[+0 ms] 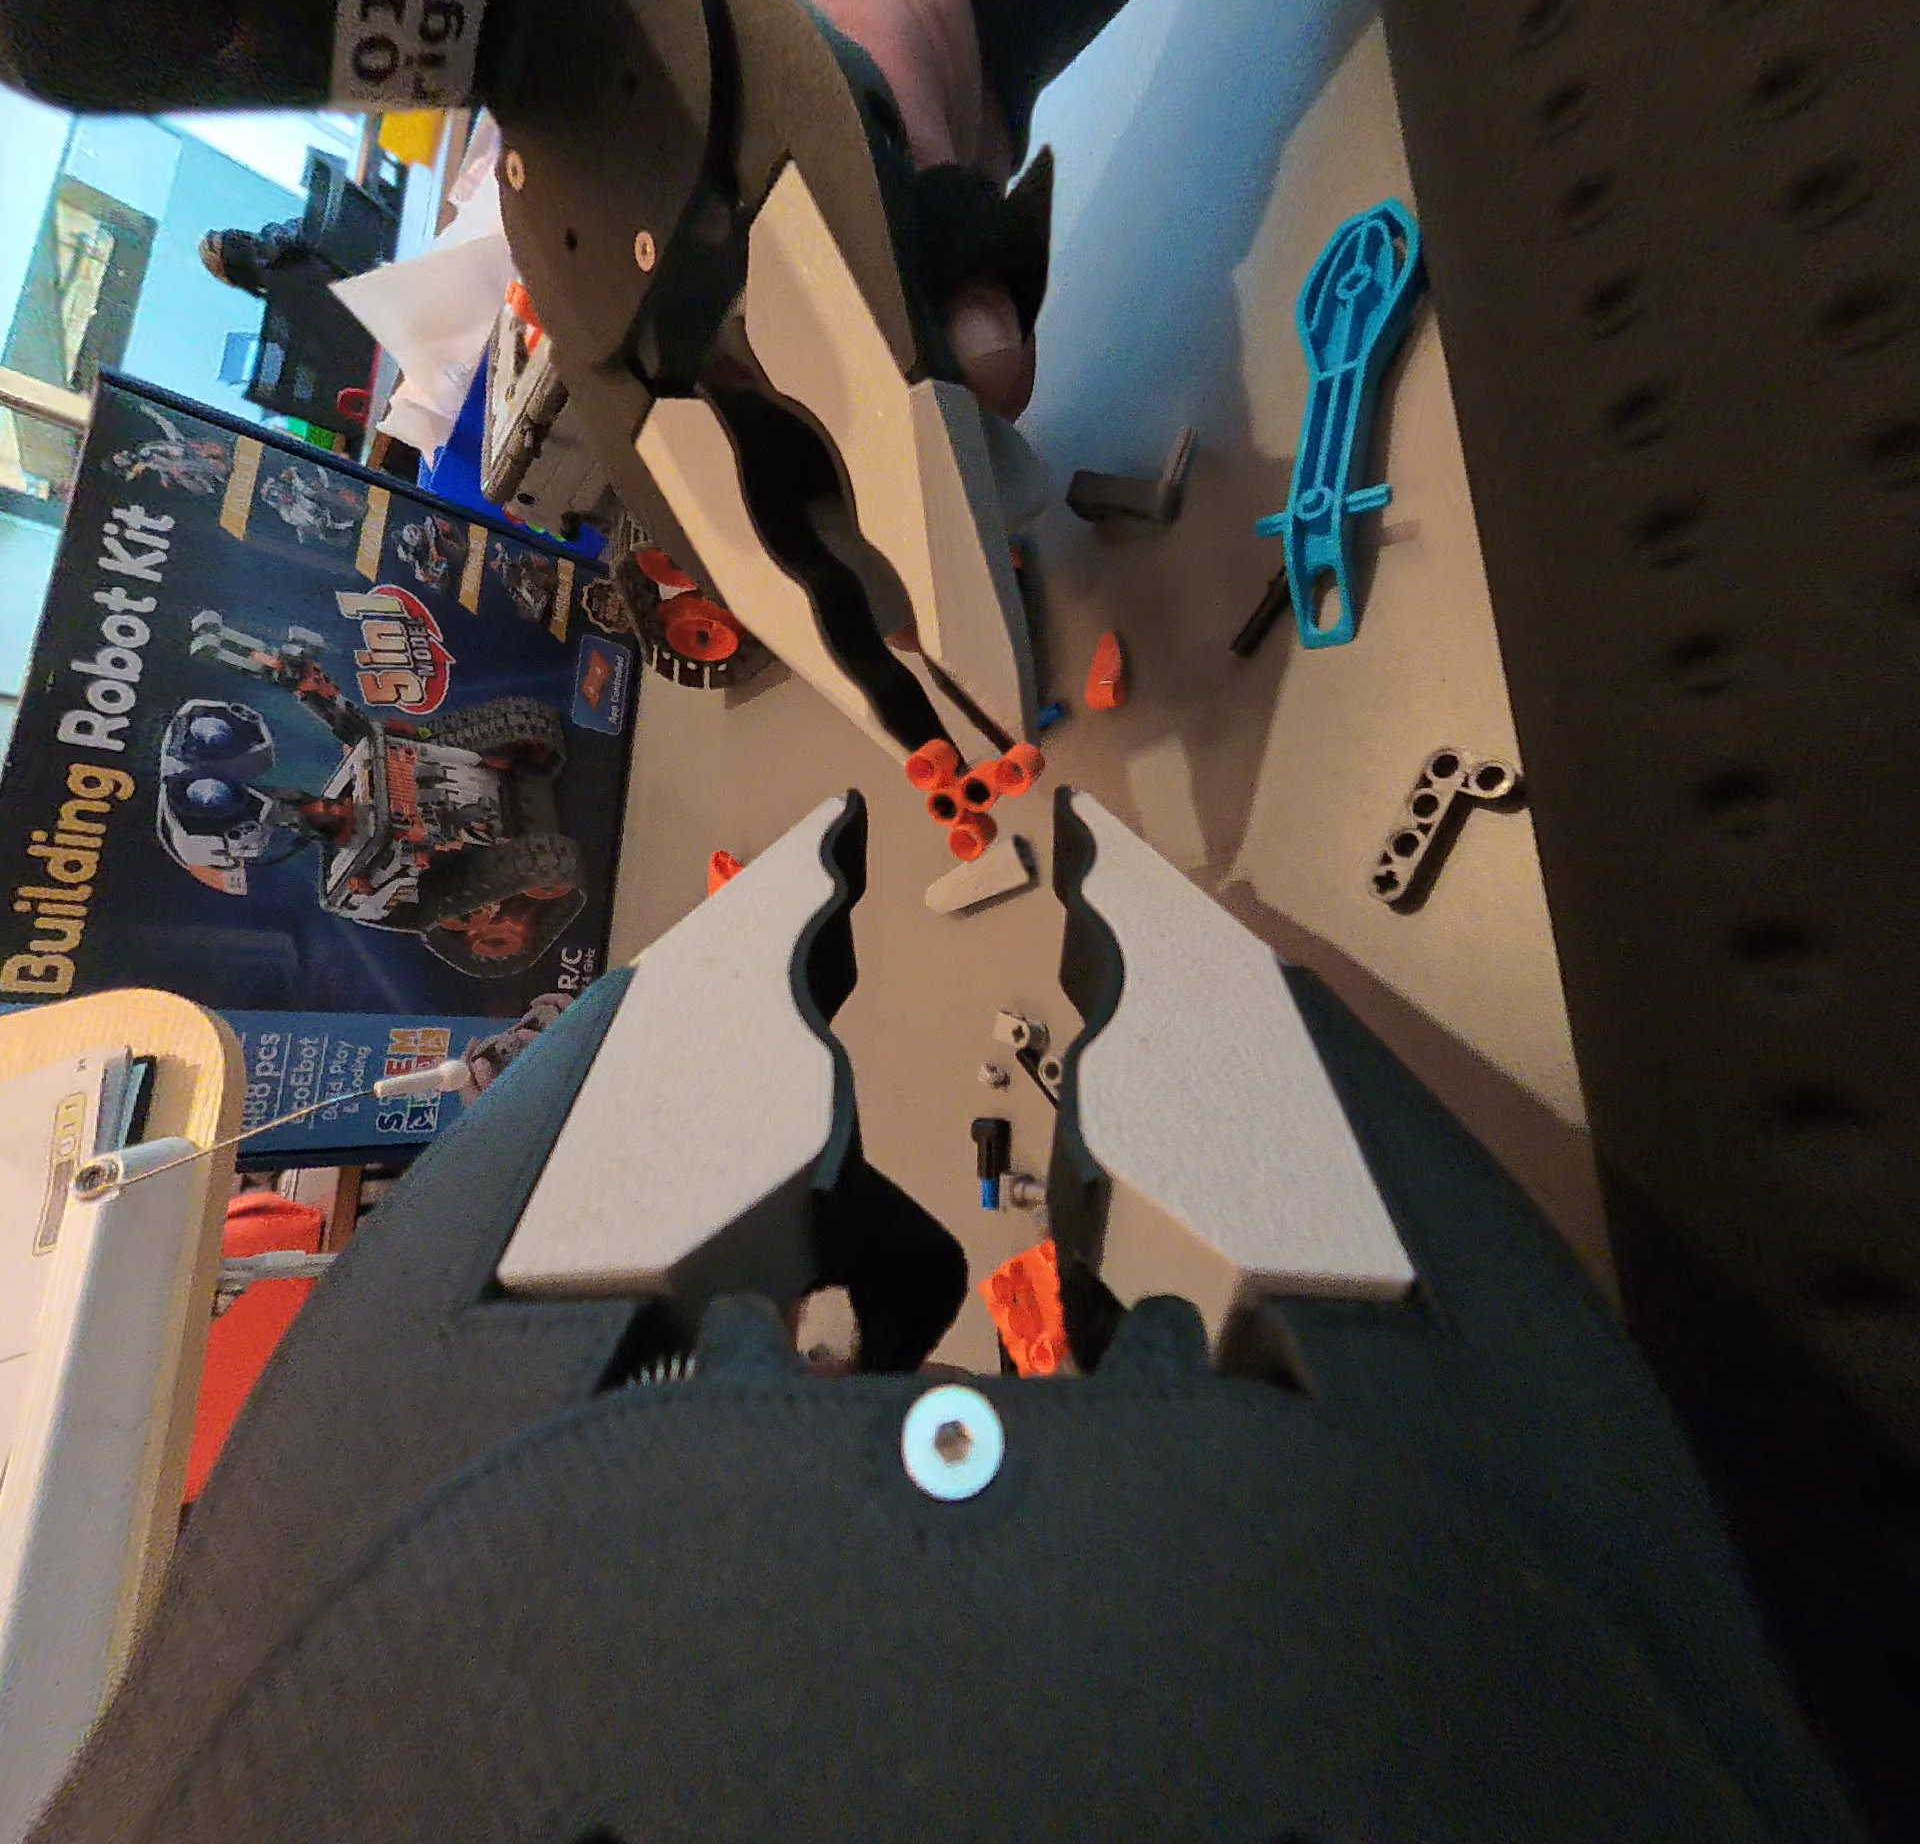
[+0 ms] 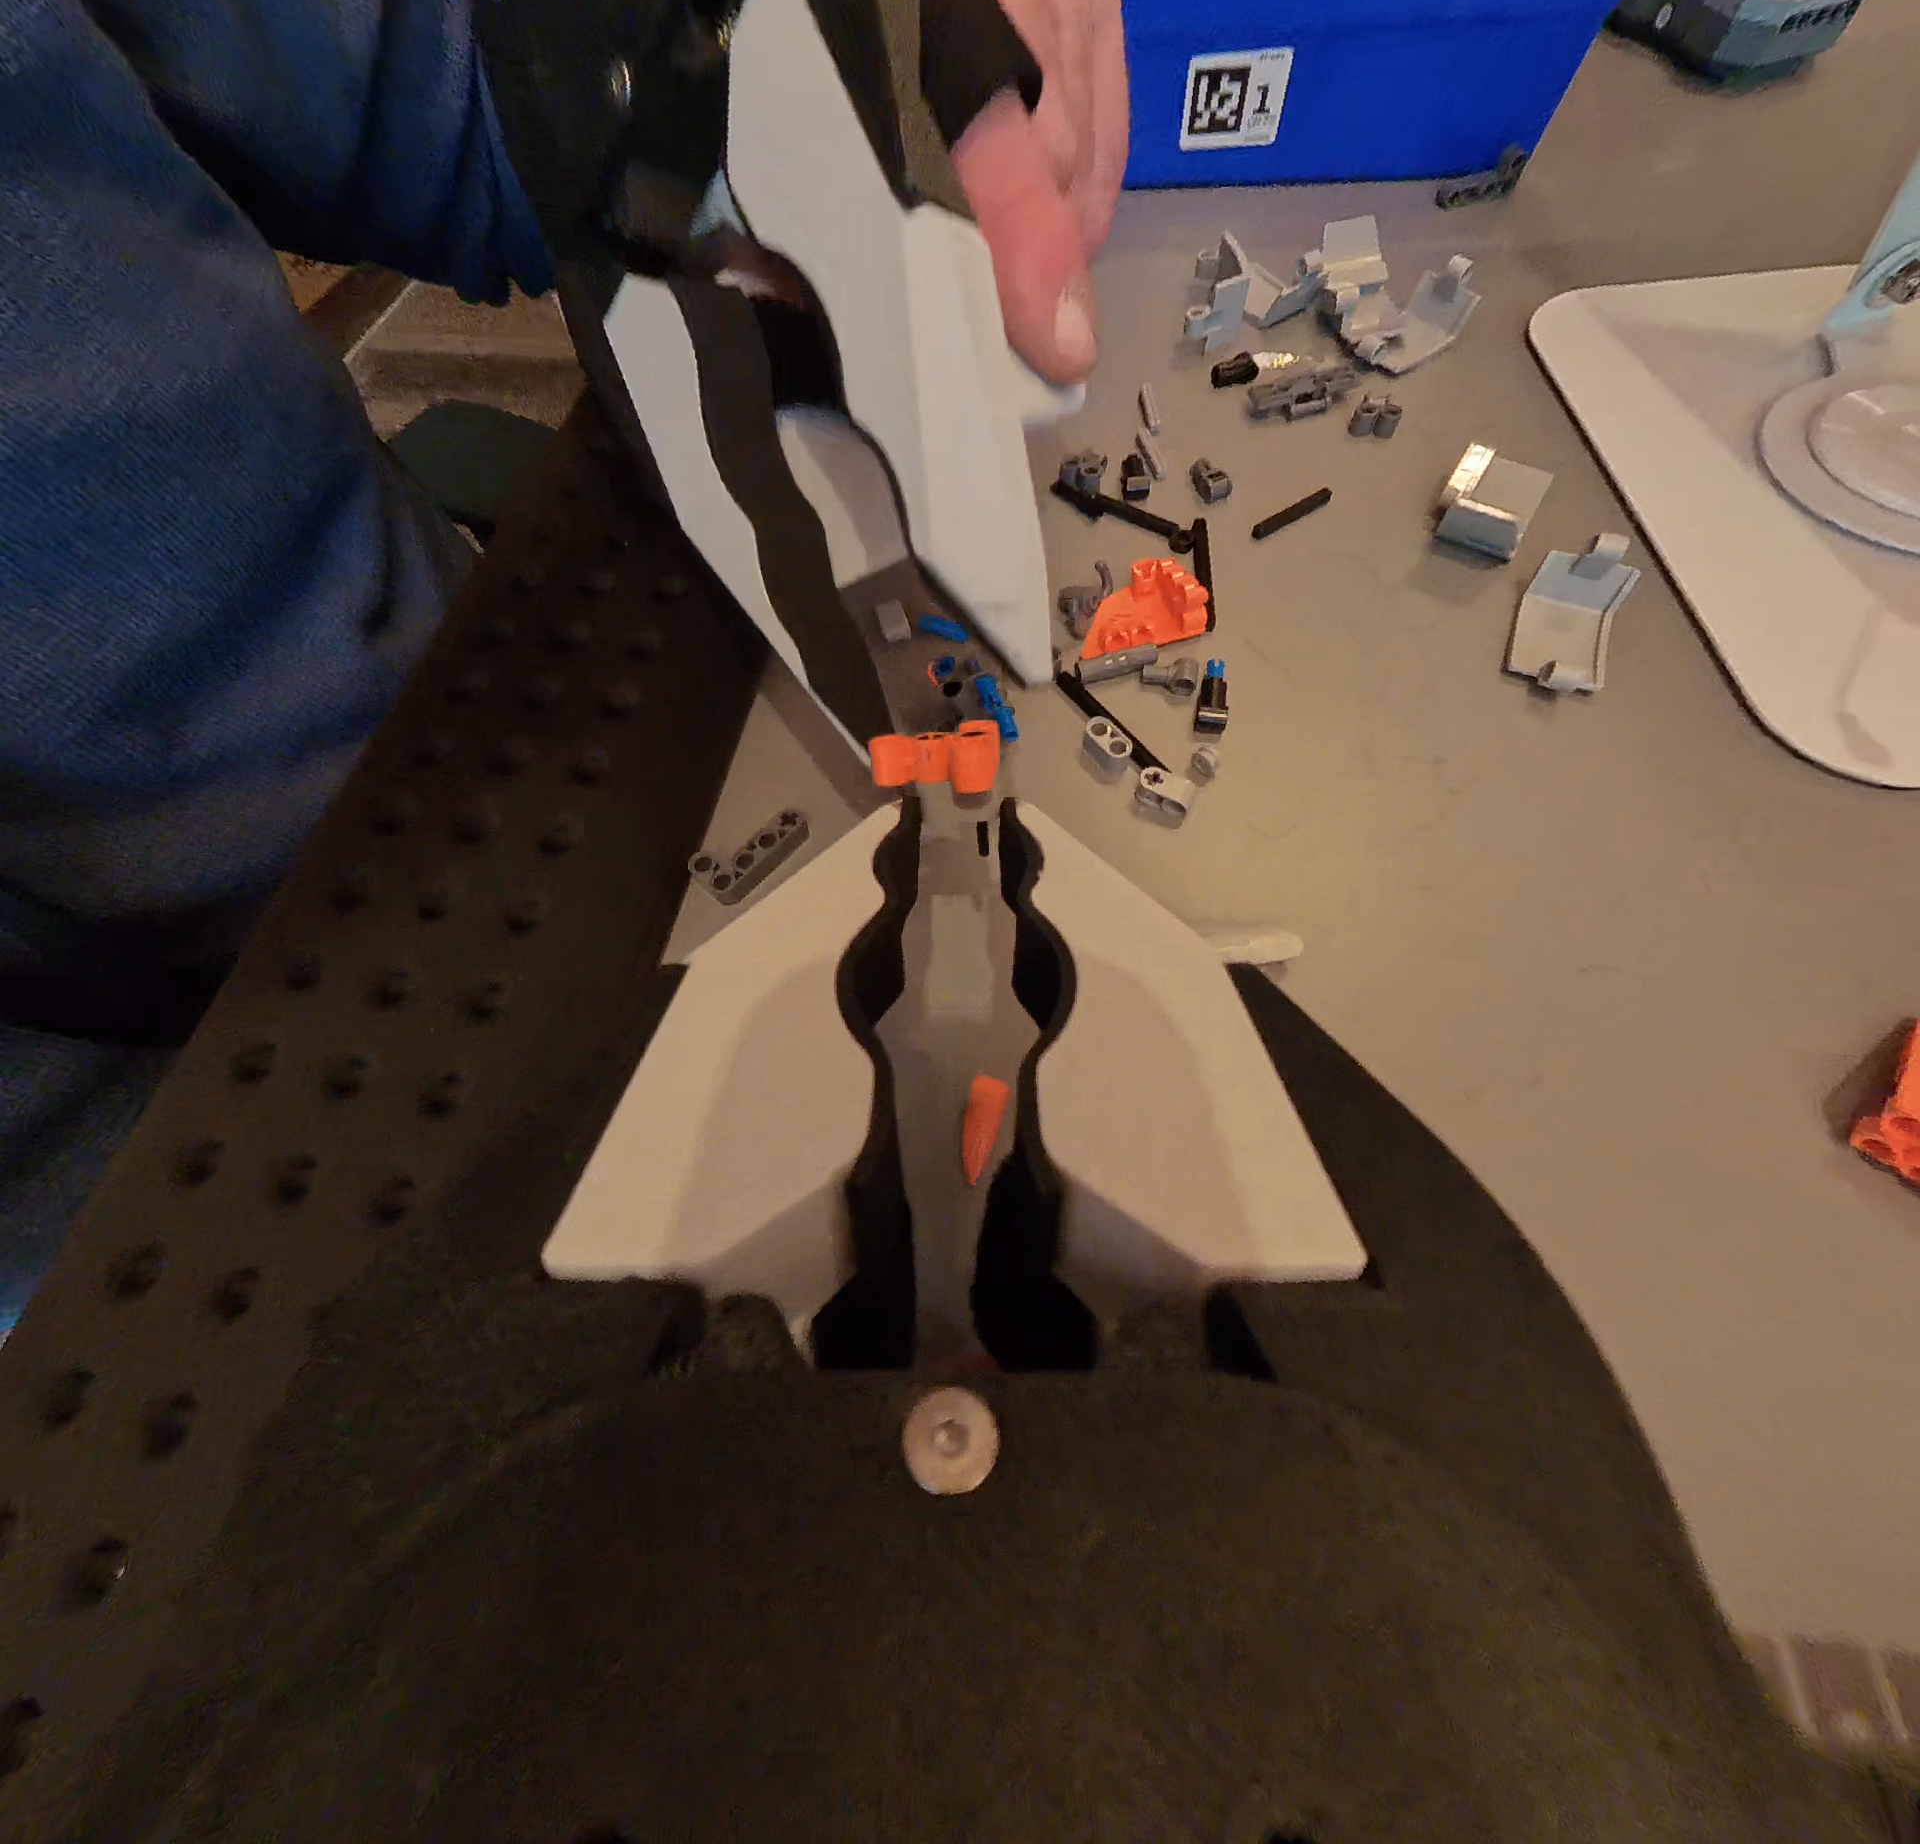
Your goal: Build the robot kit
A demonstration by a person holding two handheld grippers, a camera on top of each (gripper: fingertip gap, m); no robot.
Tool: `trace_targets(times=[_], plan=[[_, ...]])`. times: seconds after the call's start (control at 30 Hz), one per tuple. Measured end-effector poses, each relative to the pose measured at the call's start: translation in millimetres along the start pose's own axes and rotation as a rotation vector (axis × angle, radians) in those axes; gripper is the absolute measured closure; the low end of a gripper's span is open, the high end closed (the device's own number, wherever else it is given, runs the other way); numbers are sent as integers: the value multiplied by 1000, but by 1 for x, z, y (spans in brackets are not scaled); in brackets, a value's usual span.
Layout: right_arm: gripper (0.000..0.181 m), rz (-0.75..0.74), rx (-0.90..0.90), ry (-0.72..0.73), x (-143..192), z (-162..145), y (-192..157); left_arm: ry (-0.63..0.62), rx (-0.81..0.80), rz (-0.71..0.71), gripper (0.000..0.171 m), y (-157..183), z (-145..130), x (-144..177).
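Now the right tool [image 2: 956, 812] is pinched tight on the orange connector piece [image 2: 935, 760] at its very tips, probably to leave its ends exposed. The left tool [image 1: 961, 807] gapes wide, one finger on each side of the piece. Off to its left stands a printed kit box [image 1: 312, 703], lettering and all.

Orange connector [image 1: 971, 792], blue tool [image 1: 1335, 423], grey table [image 2: 1455, 963], blue bin [image 2: 1351, 38].
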State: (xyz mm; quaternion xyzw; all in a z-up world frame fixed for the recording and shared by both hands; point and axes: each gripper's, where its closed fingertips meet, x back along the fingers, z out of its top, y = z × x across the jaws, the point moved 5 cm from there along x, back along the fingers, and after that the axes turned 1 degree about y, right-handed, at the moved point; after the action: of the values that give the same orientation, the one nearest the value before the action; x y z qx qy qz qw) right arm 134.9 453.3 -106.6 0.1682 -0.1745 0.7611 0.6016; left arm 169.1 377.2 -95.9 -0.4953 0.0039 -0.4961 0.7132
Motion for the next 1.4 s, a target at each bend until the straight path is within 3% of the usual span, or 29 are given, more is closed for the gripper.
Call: trace_targets(times=[0.27,0.87,1.23,1.4], plan=[[168,-56,21,51,5,11,2,31,33,85,155,-8,-2,-3],[168,-167,10,144,14,28,10,89,191,198,163,-28,-5,4],[158,-261,56,196,26,40,14,250,541,129,164,-47,-8,10],[157,-406,307,111,34,45,8,346,743,20,164,-57,-8,14]])
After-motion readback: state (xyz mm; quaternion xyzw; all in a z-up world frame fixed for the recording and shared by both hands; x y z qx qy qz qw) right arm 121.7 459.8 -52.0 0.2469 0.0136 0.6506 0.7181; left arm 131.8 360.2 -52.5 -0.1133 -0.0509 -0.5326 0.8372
